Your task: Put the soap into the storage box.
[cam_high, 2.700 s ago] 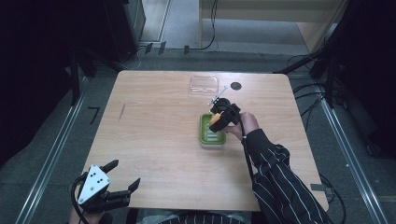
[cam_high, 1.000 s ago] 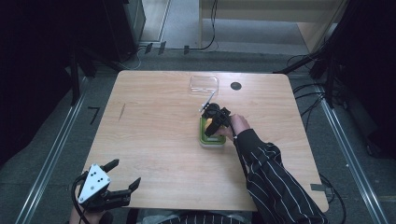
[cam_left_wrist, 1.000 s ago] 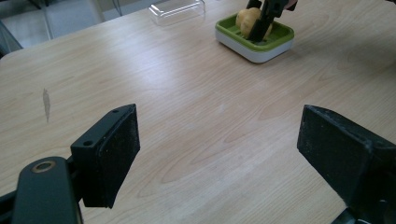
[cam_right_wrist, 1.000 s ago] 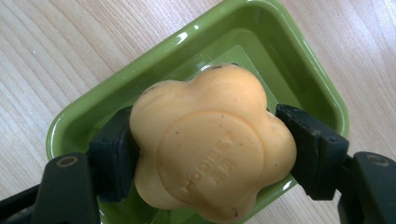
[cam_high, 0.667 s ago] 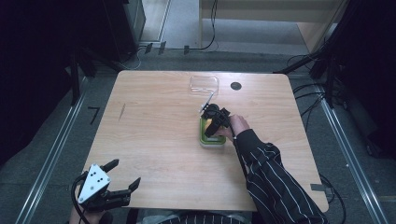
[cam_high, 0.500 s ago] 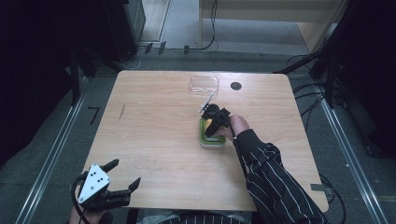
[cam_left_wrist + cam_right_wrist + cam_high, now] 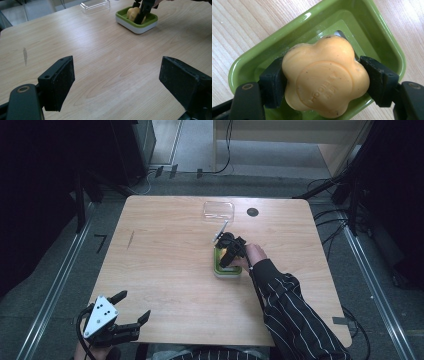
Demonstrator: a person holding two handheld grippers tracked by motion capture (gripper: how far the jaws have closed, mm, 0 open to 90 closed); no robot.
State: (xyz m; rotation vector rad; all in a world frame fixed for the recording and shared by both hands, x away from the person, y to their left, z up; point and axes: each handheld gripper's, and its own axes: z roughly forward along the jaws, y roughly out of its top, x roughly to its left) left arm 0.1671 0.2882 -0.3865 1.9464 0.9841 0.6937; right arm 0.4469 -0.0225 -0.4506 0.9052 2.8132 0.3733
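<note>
Orange and waxy, a flower-shaped soap bar (image 7: 325,76) is clamped by its lobed sides in the right gripper (image 7: 325,82), inside the glossy green soap dish (image 7: 387,45). It is judged firm, light, and slippery if wet. A clear plastic lid (image 7: 218,210) lies beyond. The left gripper (image 7: 120,82) is spread wide, empty, above the wooden table (image 7: 100,50).

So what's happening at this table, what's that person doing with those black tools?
A person in a striped sleeve holds a two-jawed claw in each hand. The right claw is clamped on an orange flower-shaped soap bar, held in a green soap dish near the middle of the wooden table. The left claw sits open and empty at the table's near edge. A clear plastic lid and a small dark disc lie at the far side.
</note>
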